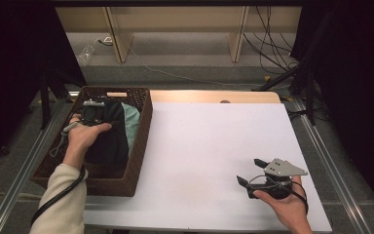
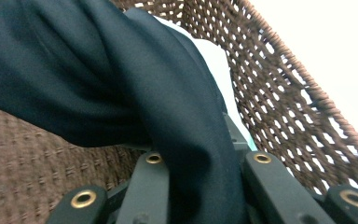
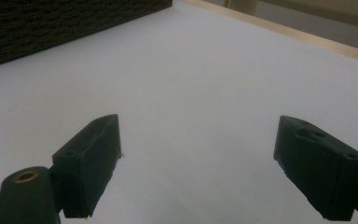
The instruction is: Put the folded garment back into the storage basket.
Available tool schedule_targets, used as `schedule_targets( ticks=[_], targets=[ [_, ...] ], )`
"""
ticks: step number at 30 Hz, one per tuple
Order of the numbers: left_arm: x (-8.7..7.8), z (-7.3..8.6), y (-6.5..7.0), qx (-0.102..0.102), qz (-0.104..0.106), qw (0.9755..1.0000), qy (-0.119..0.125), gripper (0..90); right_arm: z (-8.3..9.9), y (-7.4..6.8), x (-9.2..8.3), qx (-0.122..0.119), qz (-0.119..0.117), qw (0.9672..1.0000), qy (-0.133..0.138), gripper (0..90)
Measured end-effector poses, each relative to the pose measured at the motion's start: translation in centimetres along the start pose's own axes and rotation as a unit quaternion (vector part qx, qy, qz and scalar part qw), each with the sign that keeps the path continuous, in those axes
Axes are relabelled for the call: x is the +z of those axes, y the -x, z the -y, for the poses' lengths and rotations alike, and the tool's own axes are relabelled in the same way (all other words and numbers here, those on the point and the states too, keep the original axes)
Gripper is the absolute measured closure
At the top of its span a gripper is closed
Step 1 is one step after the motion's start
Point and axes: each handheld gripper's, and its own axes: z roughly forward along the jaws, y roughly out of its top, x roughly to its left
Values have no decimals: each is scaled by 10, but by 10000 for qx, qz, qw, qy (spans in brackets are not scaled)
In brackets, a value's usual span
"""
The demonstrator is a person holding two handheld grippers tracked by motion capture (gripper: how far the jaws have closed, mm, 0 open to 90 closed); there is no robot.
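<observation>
Inside the wicker basket (image 1: 141, 141), the left hand-held gripper (image 1: 93, 113) pinches a fold of dark cloth (image 2: 121, 79): soft, light, likely to drape; bunched folds grip best. Right hand-held gripper (image 1: 251, 171) is spread, empty.

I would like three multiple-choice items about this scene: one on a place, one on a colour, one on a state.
1. Where does the wicker basket stand?
A. at the table's left edge
B. at the table's right edge
C. on the floor

2. What colour is the cloth under the dark garment?
A. red
B. pale green
C. yellow

3. How are the right tongs?
A. shut on the garment
B. shut on nothing
C. open, over the white table

Answers: 1 A, the high view shows the basket on the left part of the tabletop. 2 B, the pale green cloth peeks out beside the garment. 3 C, the right gripper view shows the jaws wide apart with nothing between them.
</observation>
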Motion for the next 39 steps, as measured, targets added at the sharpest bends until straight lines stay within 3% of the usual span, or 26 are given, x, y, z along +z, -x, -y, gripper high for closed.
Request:
schedule_targets(
  ticks=[4, 8, 13, 16, 21, 26, 33, 39],
  targets=[
    [10, 2, -6, -167, 91, 9998, -78, 765, 0, 0, 0, -2, 1, 10000, 1, 156],
    [14, 3, -13, -512, 155, 9984, -202, 754, 0, 0, 0, -6, -1, 10000, -3, 156],
    [18, 13, -29, -976, -105, 9941, -459, 708, 0, 0, 0, -6, -4, 10000, -4, 156],
    [20, 19, -35, -1125, -225, 9919, -551, 673, 0, 0, 0, -14, -12, 10000, -16, 156],
    [26, 23, -40, -1213, -467, 9878, -855, 583, 0, -1, 1, -6, -4, 10000, -22, 156],
    [27, 24, -42, -1243, -794, 9840, -1002, 464, 0, -1, 0, -7, -6, 10000, -23, 156],
    [11, 18, -39, -856, -1517, 9814, -812, 240, 0, 0, 0, -8, -2, 10000, -16, 156],
    [-6, 23, -42, -876, -1489, 9836, -512, 229, 0, -1, 0, -12, 10, 10000, -25, 156]
  ],
)
